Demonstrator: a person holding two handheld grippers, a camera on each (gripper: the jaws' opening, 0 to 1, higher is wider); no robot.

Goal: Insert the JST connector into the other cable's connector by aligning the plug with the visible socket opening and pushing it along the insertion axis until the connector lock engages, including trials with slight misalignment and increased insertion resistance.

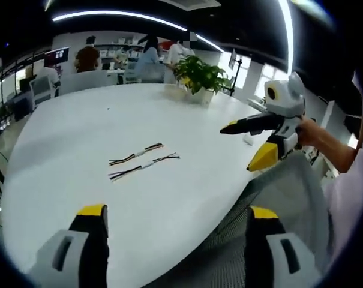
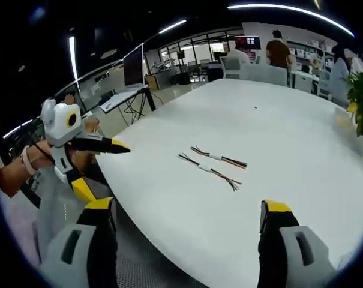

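Note:
Two short cables with white JST connectors lie side by side on the white table (image 1: 79,138): one cable (image 1: 136,154) farther, the other cable (image 1: 144,166) nearer. In the right gripper view the same pair shows as one cable (image 2: 219,158) and the other cable (image 2: 209,170). My left gripper (image 1: 175,216) is open at the table's near edge, well short of the cables. My right gripper (image 2: 187,210) is open too, nothing between its jaws. The right gripper (image 1: 253,144) also shows from the side at the table's right edge, and the left gripper (image 2: 100,162) at the left edge.
A potted plant (image 1: 199,75) stands at the far side of the table. A grey mesh chair back (image 1: 277,198) sits below the table edge by the person. Chairs, desks and several people are in the background.

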